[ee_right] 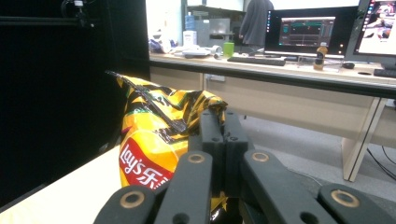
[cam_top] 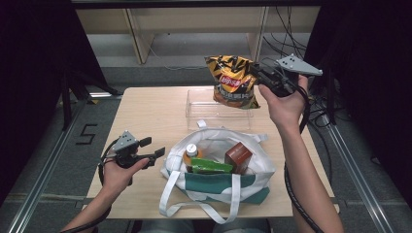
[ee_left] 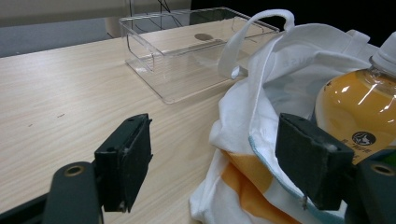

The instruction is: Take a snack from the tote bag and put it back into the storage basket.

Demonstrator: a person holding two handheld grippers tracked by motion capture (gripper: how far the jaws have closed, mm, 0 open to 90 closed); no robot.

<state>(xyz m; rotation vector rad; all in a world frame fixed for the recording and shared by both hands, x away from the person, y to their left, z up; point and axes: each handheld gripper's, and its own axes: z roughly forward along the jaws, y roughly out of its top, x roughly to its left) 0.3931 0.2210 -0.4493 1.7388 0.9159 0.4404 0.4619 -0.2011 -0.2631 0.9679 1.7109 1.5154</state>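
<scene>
right tool clamped on chip bag | left tool apart | tote: bottle, box

Two hand-held units, one per hand. Left gripper: black body, grey three-cornered top plate with small dark holes, black cable looping beneath the wrist. Right gripper: same black body, grey three-cornered plate with dark holes, thick black ribbed cable trailing along the forearm. Jaws: matte black rectangular pads, edges scuffed pale, mounted on black link arms with brass-coloured ringed pivots; small dark screws set in the pad backs. Forearms bare, no sleeves or gloves visible.
</scene>
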